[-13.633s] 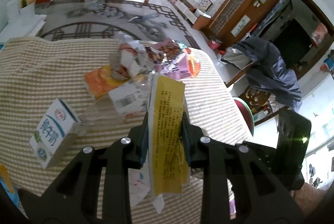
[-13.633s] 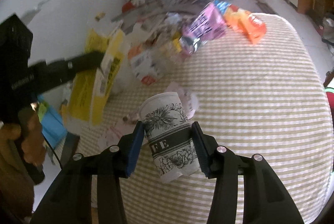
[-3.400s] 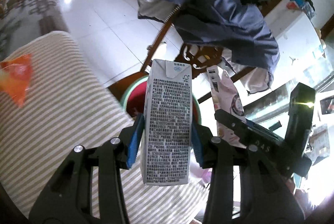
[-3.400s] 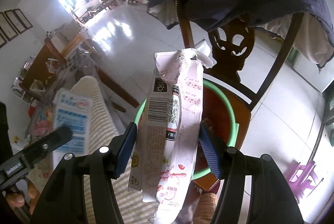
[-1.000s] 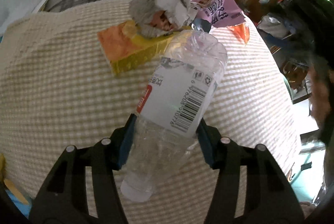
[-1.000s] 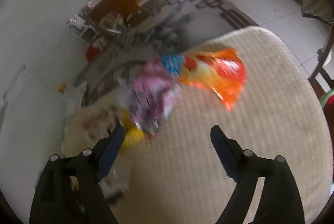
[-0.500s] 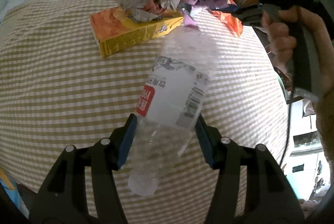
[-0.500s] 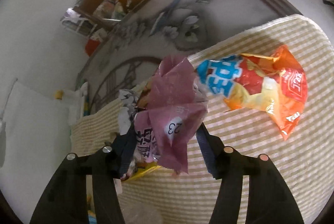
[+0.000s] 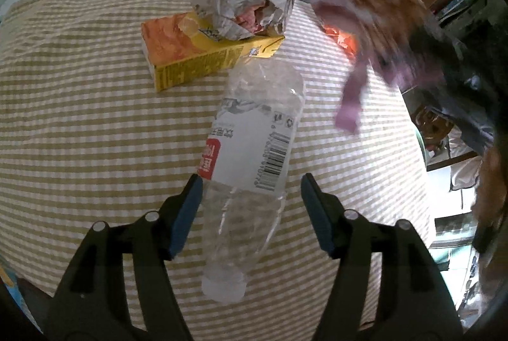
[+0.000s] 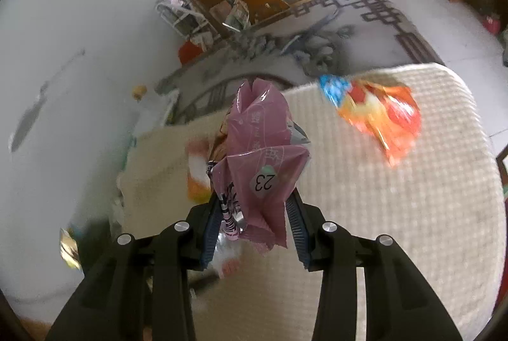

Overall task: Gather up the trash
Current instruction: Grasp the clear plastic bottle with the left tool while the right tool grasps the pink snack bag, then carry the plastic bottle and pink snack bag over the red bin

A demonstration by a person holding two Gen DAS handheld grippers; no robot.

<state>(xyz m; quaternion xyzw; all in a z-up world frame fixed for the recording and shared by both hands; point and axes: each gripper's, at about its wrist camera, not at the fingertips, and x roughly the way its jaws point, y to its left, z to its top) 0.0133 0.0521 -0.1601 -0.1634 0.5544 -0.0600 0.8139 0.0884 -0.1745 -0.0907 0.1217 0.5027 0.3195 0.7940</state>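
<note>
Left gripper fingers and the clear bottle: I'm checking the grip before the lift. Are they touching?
Apart on one side: the left wrist view shows striped cloth between the right-hand finger and the clear bottle; the other finger sits at its edge, contact unclear.

My left gripper [image 9: 249,212] pointed steeply down, its jaws just having opened wider, the right pad clear of the bottle [image 9: 250,157] between them. My right gripper [image 10: 254,228] had just been closing and pinched the pink wrapper [image 10: 258,169] between its pads.
</note>
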